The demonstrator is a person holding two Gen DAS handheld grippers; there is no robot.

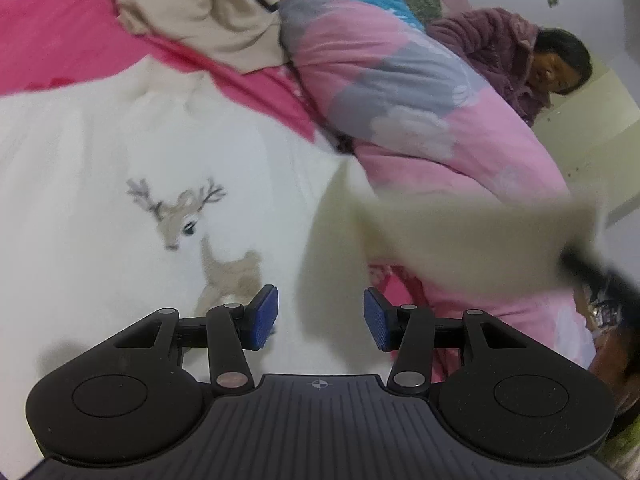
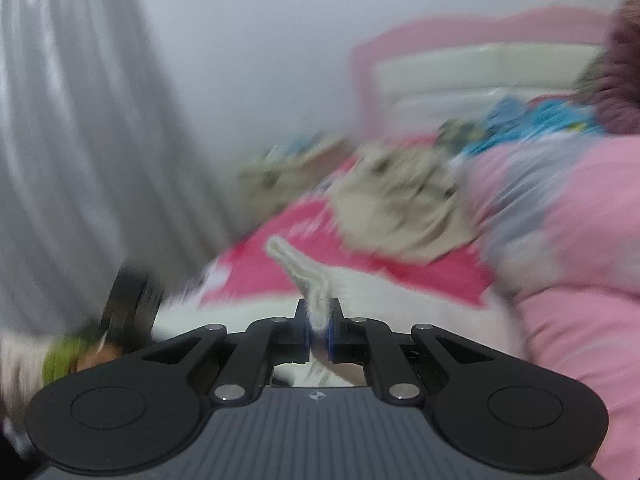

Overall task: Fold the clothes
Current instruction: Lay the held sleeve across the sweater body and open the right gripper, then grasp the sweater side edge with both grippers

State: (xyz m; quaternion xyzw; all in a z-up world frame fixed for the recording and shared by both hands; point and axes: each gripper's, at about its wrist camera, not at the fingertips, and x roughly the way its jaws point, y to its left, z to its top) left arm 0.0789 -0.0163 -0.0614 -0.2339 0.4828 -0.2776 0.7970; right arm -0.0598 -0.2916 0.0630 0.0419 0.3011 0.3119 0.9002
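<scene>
White fleece, soft and fuzzy, with a stitched deer (image 1: 188, 220): the sweater (image 1: 100, 184) lies spread on the bed. The right gripper (image 2: 318, 326) pinches a thin ridge of its sleeve (image 2: 308, 276), lifted and blurred. The left gripper (image 1: 320, 318) hovers spread, holding nothing. With so little cloth pinched, the sleeve could slip free, I judge, or drag the body askew. A puffy pink quilt (image 1: 420, 92) crowds the fold space.
</scene>
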